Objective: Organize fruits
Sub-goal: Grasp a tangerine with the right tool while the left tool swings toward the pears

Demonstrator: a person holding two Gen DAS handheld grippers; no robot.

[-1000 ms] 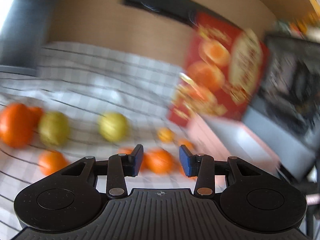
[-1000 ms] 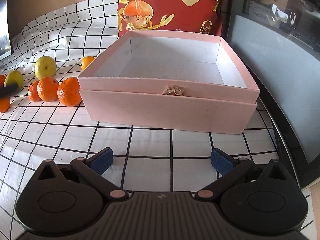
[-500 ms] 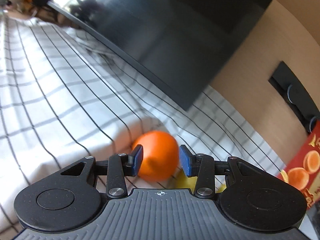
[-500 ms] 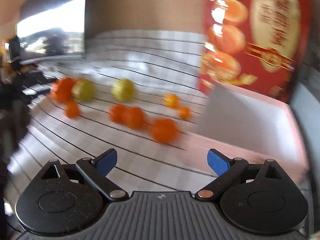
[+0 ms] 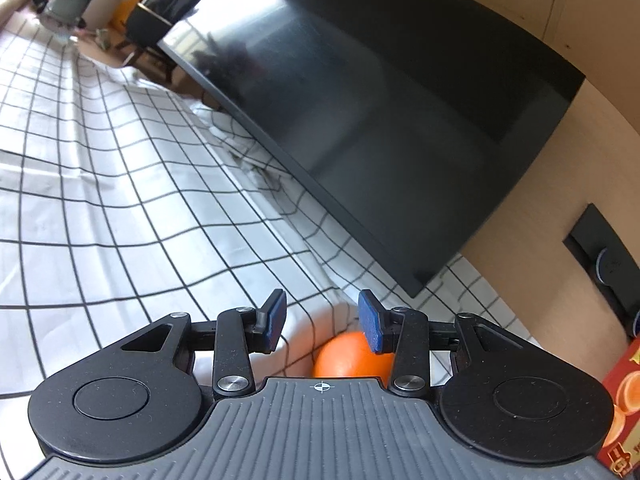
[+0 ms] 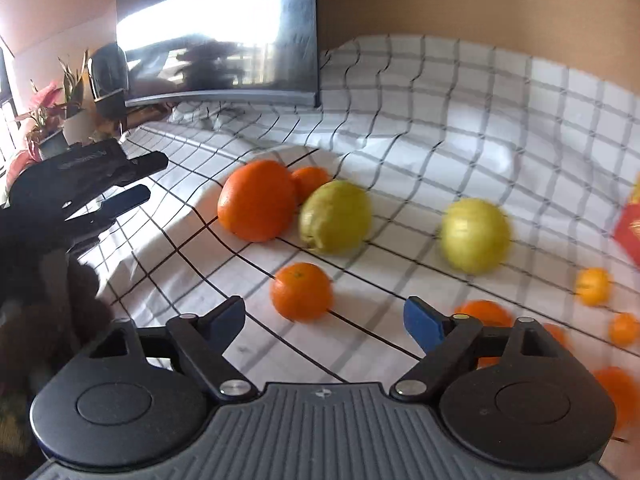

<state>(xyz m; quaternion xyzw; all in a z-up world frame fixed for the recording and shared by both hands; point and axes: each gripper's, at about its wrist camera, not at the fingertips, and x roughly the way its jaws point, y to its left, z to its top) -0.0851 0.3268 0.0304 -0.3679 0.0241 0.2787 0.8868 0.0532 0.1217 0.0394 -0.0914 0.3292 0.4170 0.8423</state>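
In the right wrist view a big orange [image 6: 256, 200] lies on the checked cloth with a smaller orange [image 6: 310, 182] behind it and a yellow-green fruit [image 6: 336, 218] touching its right. Another yellow-green fruit [image 6: 476, 236] lies further right. A small orange [image 6: 302, 292] sits just ahead of my open, empty right gripper [image 6: 324, 320]. Several small oranges [image 6: 592, 286] lie at the right. My left gripper [image 6: 124, 184] shows at the left, left of the big orange. In the left wrist view my left gripper [image 5: 322, 322] is open, with the big orange [image 5: 348, 356] below its right fingertip, not held.
A large black monitor [image 5: 380, 120] stands on the cloth at the back, also shown in the right wrist view [image 6: 220, 40]. A red snack bag [image 5: 624, 396] is at the right edge. Potted plants [image 6: 44, 120] stand far left. The wooden wall [image 5: 580, 20] is behind.
Both grippers swung left, away from the pink box toward the fruit. The big orange slid from between my left fingers to low right of them. The right gripper now faces the fruit cluster.
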